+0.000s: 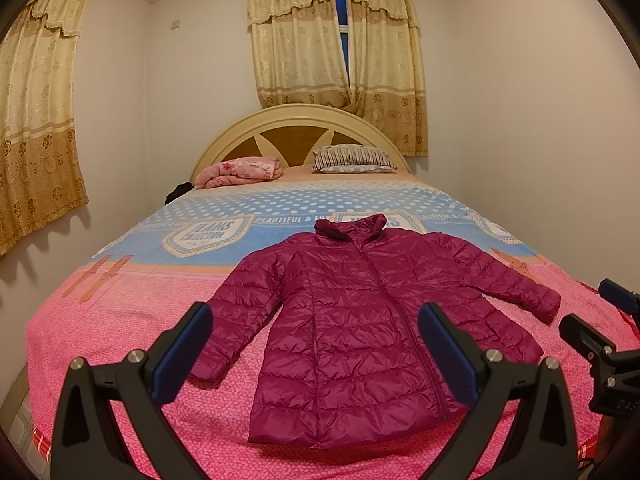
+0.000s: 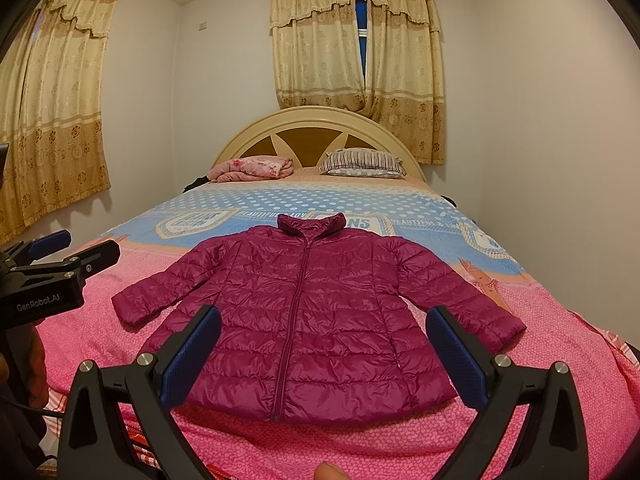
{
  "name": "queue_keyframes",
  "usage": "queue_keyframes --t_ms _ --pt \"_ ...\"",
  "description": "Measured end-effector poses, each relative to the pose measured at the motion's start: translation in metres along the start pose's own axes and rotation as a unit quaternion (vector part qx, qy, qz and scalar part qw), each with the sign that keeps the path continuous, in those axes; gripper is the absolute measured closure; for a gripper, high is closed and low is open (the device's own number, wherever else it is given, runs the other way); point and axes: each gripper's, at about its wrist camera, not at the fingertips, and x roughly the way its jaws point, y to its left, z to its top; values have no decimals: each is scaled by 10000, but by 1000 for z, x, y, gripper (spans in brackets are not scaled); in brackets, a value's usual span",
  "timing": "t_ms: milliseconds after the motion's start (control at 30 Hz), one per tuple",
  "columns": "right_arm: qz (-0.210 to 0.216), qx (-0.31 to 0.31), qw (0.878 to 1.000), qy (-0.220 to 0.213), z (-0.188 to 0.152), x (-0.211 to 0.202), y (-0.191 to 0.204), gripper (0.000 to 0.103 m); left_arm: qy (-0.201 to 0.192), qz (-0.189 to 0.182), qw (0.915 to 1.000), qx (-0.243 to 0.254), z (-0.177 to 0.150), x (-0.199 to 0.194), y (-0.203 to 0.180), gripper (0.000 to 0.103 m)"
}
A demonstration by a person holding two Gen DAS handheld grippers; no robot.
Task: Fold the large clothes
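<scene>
Both my left claw and right claw hang wide and empty above the jacket; its slick puffy shell could slip out or spring open mid-fold.

Both views footward, facing headboard

One magenta puffer jacket is lying on one bed; one striped pillow and one pink blanket are sitting at 12 o'clock; two curtained windows are showing.
</scene>
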Motion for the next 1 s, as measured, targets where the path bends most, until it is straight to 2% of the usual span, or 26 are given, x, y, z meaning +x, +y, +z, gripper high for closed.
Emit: queue_keyframes --t_ms 800,1000 --pt "28 17 10000 54 0 1 1 1 3 60 10000 13 1 1 6 0" --pt "26 123 9998 178 -6 19 -11 1 200 156 9997 45 -5 19 7 0"
